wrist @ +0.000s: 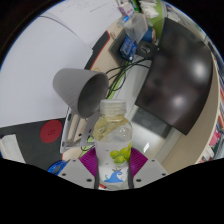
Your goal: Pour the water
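A clear plastic water bottle (113, 148) with a white cap, green fruit and a blue wave on its label stands upright between my fingers. My gripper (112, 166) is shut on the bottle: both magenta pads (90, 163) press against its sides. The bottle appears lifted, with the desk tilted behind it. Beyond the bottle's cap sits a grey cone-shaped cup or lampshade (80, 88) lying on the white surface. The bottle's base is hidden below my fingers.
A white desk (30, 95) lies beyond and to the left, with a red round object (50, 130) near its edge. A dark monitor (180, 85) stands to the right. Cables and colourful clutter (135, 30) sit farther back.
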Demonstrator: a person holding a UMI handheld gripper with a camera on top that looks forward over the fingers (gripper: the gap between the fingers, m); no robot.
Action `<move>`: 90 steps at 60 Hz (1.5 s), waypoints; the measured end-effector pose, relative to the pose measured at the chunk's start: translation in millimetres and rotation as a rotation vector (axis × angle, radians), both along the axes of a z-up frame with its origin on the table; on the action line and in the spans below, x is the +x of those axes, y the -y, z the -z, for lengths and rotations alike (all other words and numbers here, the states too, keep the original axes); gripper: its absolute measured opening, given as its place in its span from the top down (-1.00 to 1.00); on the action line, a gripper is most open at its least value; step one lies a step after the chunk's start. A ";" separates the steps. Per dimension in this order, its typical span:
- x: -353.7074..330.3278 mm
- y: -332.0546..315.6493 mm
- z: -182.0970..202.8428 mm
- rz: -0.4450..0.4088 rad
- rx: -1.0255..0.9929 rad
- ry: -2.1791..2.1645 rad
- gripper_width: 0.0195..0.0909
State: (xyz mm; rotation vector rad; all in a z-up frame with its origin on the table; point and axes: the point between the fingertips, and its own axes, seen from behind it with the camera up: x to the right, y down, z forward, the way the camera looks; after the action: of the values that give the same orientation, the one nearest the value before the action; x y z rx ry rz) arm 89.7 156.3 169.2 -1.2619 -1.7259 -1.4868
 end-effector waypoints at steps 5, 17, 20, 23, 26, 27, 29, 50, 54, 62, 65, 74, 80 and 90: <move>-0.4 -0.9 4.6 -0.008 -0.013 0.057 0.46; 6.6 2.0 10.9 0.023 -0.030 0.017 0.47; 5.4 4.5 8.4 0.040 -0.025 -0.078 0.47; 4.3 9.8 4.6 0.077 -0.013 -0.231 0.46; 0.2 14.6 -3.4 0.105 -0.005 -0.407 0.46; -0.5 16.2 -5.4 0.115 -0.002 -0.469 0.46; -0.8 19.6 -8.6 0.141 0.003 -0.592 0.46; 23.5 35.0 -18.6 0.315 0.065 -1.690 0.46; 31.1 31.8 -3.2 0.360 0.065 -1.810 0.46; 45.8 19.4 34.6 0.409 0.054 -1.899 0.47; 46.3 17.0 48.9 0.415 0.053 -1.921 0.47; 47.1 7.6 80.6 0.415 0.038 -1.943 0.47; 44.1 3.8 93.1 0.403 0.031 -1.955 0.47; 43.5 6.2 109.6 0.408 0.042 -1.962 0.46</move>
State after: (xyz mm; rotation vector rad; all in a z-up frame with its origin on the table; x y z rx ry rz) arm 133.2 150.1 59.6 -1.8912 -0.0821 0.0755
